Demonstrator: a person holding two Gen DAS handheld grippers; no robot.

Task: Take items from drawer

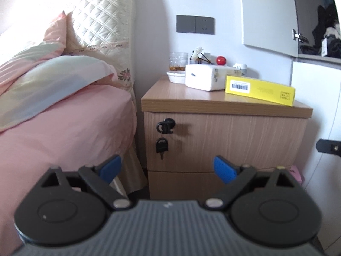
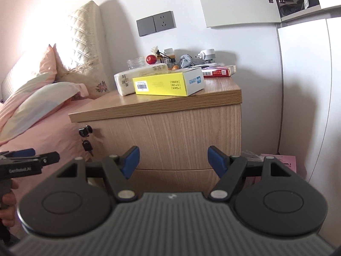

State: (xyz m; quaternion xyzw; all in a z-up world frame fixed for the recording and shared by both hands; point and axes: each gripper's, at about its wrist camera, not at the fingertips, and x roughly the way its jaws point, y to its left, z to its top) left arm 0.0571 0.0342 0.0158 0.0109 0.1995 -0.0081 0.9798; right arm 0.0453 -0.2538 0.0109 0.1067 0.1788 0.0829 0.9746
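Now left gripper (image 1: 167, 167) jaws released, right gripper (image 2: 173, 160) jaws released, drawer (image 1: 223, 143) closed.

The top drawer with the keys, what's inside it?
You can't see inside. The top drawer is shut, so its wooden front hides everything. Only the keys hanging from its lock show.

Bright daylight from left in both views — wall (image 1: 25, 6) above bed blown out to glare, headboard (image 2: 85, 42) washed pale. Headboard throws soft shadow rightward on wall; key (image 1: 163, 144) and items atop nightstand (image 2: 170, 106) do likewise. Strong fisheye bend at edges — cabinet door (image 1: 268, 15) curves, corners vignette dark. Mild blur overall: box print unreadable, left view softer. Near gripper bodies slightly out of focus.
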